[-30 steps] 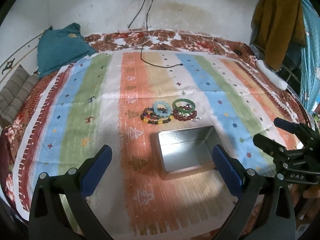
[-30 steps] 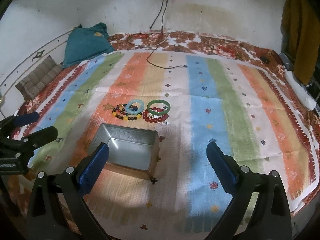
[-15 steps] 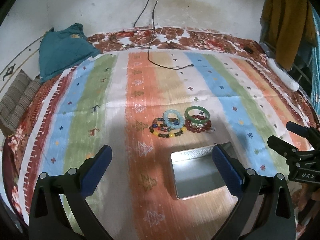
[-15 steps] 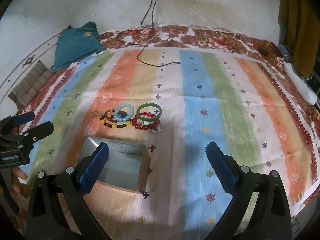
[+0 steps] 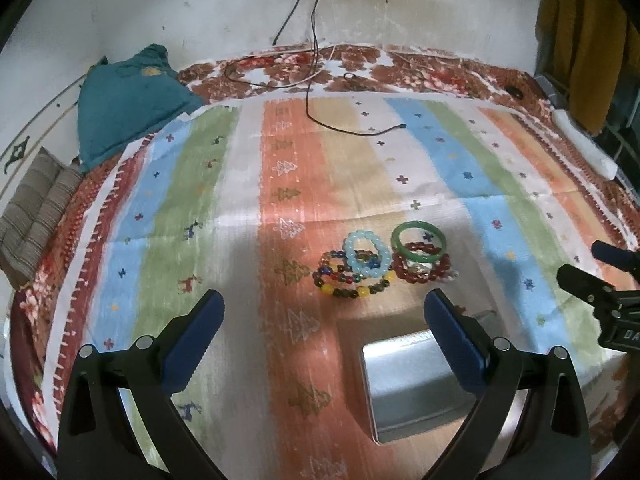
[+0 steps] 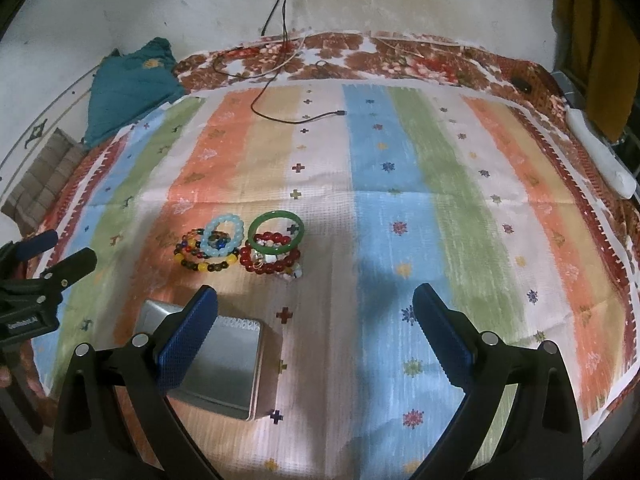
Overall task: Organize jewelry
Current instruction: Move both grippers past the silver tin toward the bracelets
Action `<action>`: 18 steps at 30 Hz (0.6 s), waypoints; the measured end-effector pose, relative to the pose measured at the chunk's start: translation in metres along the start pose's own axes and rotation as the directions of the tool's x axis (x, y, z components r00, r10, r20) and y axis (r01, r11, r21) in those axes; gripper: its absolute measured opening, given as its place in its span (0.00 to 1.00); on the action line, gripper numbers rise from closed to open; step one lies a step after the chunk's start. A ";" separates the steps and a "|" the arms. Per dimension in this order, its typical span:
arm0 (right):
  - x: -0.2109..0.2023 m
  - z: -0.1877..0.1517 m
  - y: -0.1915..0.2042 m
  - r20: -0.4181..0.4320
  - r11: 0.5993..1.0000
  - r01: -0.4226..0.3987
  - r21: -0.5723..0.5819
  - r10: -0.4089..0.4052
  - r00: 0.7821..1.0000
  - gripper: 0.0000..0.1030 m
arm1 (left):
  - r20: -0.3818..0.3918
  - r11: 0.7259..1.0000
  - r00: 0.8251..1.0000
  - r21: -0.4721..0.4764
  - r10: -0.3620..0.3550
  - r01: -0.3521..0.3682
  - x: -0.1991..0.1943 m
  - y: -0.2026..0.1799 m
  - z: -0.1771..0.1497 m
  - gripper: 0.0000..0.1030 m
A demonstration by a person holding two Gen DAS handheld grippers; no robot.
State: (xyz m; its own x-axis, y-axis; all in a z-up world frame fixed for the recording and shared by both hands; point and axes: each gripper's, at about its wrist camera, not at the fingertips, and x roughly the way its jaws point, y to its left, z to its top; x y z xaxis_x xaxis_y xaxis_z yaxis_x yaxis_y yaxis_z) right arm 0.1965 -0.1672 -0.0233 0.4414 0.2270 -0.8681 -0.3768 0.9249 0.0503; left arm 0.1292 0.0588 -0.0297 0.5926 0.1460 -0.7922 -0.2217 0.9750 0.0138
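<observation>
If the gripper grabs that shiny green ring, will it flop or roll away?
The green bangle looks like one solid, glossy hoop, so probably stiff, not floppy. That smooth surface may slip between the pads. It leans on the red bead bracelet, so lifting it could nudge those beads.

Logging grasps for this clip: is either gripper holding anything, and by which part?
Nothing is held: left gripper and right gripper are both open, empty.
</observation>
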 end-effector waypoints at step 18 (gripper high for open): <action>0.046 0.026 -0.003 -0.068 0.999 0.042 0.007 -0.042 0.997 0.96 | -0.101 1.000 0.995 -0.011 -0.020 0.019 0.048 -0.001 0.024 0.95</action>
State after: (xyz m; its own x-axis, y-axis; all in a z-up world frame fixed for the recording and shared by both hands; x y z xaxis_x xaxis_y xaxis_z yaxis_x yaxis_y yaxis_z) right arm 0.2396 -0.1517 -0.0503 0.4000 0.1670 -0.9012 -0.3523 0.9357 0.0170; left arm 0.1763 0.0693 -0.0531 0.5156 0.1092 -0.8498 -0.2192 0.9757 -0.0077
